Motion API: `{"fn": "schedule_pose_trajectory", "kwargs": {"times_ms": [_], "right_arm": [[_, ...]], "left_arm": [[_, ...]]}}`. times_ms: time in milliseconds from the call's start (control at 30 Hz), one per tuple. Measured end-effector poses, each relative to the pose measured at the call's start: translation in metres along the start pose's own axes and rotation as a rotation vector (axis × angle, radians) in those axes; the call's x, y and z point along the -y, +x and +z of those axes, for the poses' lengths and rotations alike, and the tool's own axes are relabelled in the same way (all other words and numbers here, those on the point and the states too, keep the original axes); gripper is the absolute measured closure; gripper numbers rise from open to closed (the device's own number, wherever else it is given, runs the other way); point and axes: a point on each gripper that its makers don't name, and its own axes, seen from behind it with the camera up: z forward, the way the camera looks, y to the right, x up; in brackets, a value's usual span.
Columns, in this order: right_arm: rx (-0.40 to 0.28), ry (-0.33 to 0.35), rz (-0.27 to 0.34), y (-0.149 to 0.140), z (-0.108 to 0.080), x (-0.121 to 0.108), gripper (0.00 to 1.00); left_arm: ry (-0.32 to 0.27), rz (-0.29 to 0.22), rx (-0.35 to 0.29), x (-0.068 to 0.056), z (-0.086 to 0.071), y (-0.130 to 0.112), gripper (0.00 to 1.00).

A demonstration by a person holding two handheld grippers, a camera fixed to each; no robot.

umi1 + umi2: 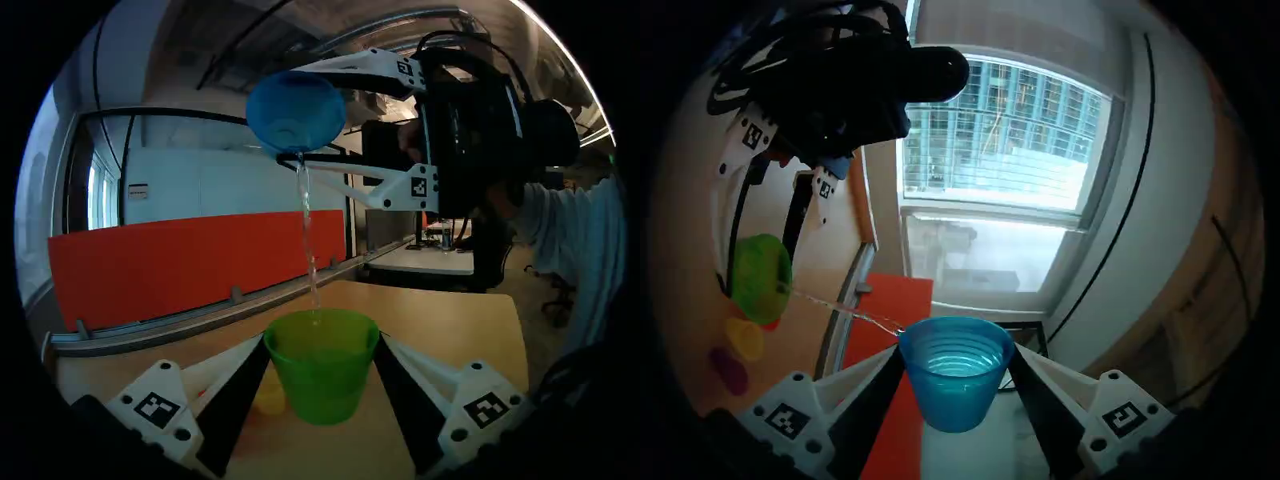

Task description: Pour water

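A green cup stands upright between the fingers of my left gripper, which is shut on it just above the wooden table. High over it my right gripper holds a blue cup tipped over. A thin stream of water falls from its rim into the green cup. In the right gripper view the blue cup sits between my right gripper's fingers with water inside, the stream running toward the green cup held by the left gripper.
A yellow cup stands on the table beside the green one; yellow and dark red cups show in the right gripper view. An orange partition runs along the table's far edge. A person's sleeve is at right. A large window lies beyond.
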Motion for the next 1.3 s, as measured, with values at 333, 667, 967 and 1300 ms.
{"fn": "schedule_pose_trajectory", "kwargs": {"times_ms": [333, 667, 967, 1300], "right_arm": [[-0.009, -0.001, -0.046, 0.009, -0.001, -0.002, 0.09], [-0.012, -0.001, -0.060, 0.015, -0.005, 0.001, 0.09], [0.001, -0.003, 0.067, 0.009, -0.012, 0.006, 0.09], [0.026, 0.015, 0.420, -0.002, -0.024, 0.023, 0.09]], "left_arm": [[-0.002, 0.001, -0.003, -0.003, 0.001, 0.002, 0.13], [0.003, 0.002, -0.005, -0.001, 0.000, 0.003, 0.13], [0.008, 0.000, -0.012, 0.001, -0.002, 0.004, 0.13], [0.016, 0.003, -0.014, 0.002, -0.005, 0.007, 0.12]]}}
